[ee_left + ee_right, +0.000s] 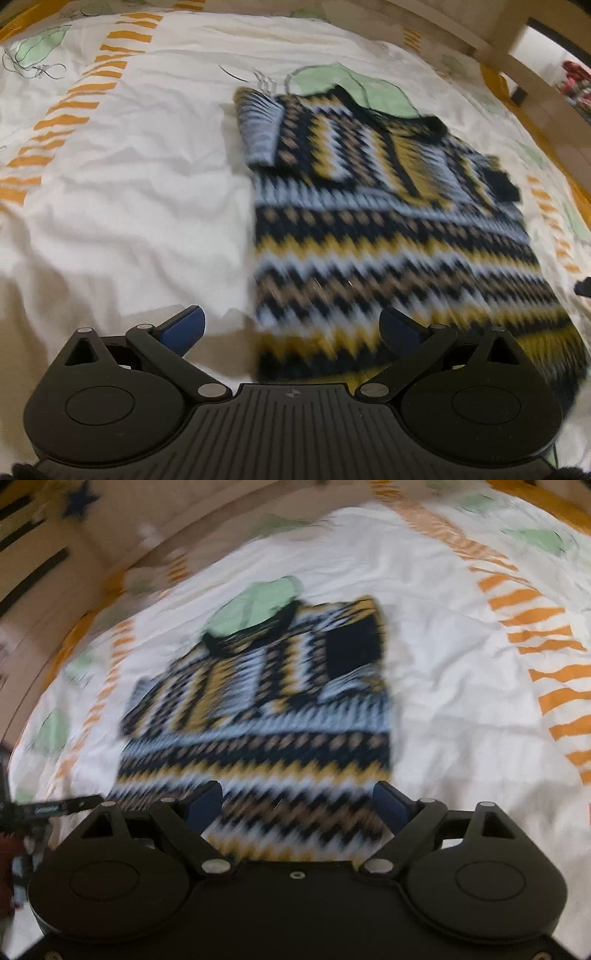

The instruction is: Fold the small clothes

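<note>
The left tool [291, 328] is standing released, its blue pads [183, 329] wide apart with nothing between them, and it is hovering over the near left corner of the sweater [388, 236]. The right tool [297, 805] is likewise standing released above the sweater's near hem, its pads well apart and pressing on nothing. Both views are blurring, the right one heavily, so the knit's fine detail is hard to make out, and the tools' black bodies are cutting off the sweater's nearest edge. The sweater is lying flat on the bed sheet [129, 192], a small zigzag knit in navy, yellow, tan and pale blue, with both sleeves folded inward across the chest and a dark collar at its far end. Just beyond the collar a green leaf print [351, 86] is showing on the sheet, and orange dashed stripes [66, 122] are running well off to the sweater's sides. A wooden bed frame [517, 55] is rising behind the sweater's far end.
</note>
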`<state>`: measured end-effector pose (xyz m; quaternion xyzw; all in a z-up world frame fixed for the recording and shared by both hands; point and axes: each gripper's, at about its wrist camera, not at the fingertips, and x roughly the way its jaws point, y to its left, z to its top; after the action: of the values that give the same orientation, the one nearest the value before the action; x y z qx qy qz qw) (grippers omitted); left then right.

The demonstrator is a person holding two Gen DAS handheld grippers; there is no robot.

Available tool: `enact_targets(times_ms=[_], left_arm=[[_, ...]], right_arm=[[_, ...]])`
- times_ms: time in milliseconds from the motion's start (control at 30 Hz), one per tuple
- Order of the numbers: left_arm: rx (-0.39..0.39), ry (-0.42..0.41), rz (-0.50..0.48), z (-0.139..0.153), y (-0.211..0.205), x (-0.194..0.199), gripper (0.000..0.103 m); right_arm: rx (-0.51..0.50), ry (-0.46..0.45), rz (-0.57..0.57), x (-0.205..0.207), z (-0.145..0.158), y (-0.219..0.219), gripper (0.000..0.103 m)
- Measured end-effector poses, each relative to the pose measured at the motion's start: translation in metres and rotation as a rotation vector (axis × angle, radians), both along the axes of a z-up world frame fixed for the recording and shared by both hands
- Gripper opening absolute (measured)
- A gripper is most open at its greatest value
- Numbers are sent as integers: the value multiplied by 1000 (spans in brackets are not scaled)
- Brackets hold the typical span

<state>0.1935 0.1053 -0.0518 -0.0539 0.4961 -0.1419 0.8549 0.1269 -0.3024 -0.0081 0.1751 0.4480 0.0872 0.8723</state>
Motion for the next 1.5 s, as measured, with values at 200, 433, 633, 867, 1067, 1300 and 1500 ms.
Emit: enact_targets(times_ms=[200, 433, 633, 867, 1067, 1300, 1500], left_arm=[[-32, -38, -31, 21, -9, -47, 102], [-58, -219, -73, 50, -17, -114, 101], [104, -402, -105, 73, -35, -162, 100], [181, -414, -212, 69, -52, -170, 92], [155, -379, -221, 65, -49, -166, 92], [134, -327, -216, 61, -47, -158, 92], [107, -309, -229, 63, -47, -148, 92]], right_arm=[[-53, -1, 153, -39, 15, 31, 89], [-172, -13, 386, -60, 12, 70, 89], [-247, 1, 589, -63, 1, 101, 82], [-307, 48, 708, -52, -16, 112, 53], [-314, 73, 740, -44, -19, 103, 51], [-272, 132, 817, -48, -26, 103, 12], [-122, -14, 685, -42, 13, 79, 11]])
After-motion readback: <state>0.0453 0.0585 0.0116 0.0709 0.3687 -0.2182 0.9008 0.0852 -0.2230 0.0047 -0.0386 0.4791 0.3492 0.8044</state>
